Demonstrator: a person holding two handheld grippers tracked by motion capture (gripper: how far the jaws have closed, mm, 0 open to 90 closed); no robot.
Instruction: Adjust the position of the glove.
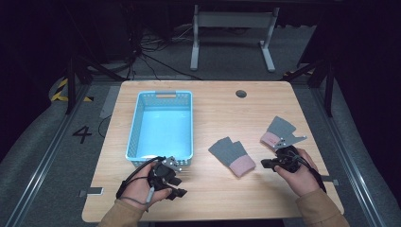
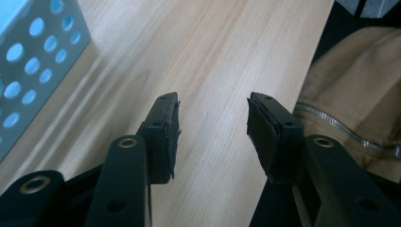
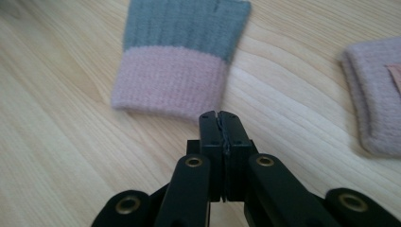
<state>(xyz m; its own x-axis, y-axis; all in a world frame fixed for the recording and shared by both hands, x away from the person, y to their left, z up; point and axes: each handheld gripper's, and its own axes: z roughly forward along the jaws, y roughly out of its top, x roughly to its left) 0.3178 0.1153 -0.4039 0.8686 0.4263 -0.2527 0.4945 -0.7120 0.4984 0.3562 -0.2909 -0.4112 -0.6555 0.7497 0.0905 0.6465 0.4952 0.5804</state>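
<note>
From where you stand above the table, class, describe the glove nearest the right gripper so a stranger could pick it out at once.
Start at the blue basket on the wooden table, then look to its right. Two grey gloves with pink cuffs lie there. The wanted glove is the one farthest right, partly behind the right gripper, whereas the other glove lies flat nearer the middle.

The desk [image 1: 213, 113] has a light wood-grain top with rounded corners and a round cable port [image 1: 241, 93] near its far edge. A light blue perforated basket [image 1: 161, 125] stands on the left half. Two grey gloves with pink cuffs lie on the right half: one glove [image 1: 232, 156] toward the centre, the second glove [image 1: 279, 130] near the right edge.
</note>
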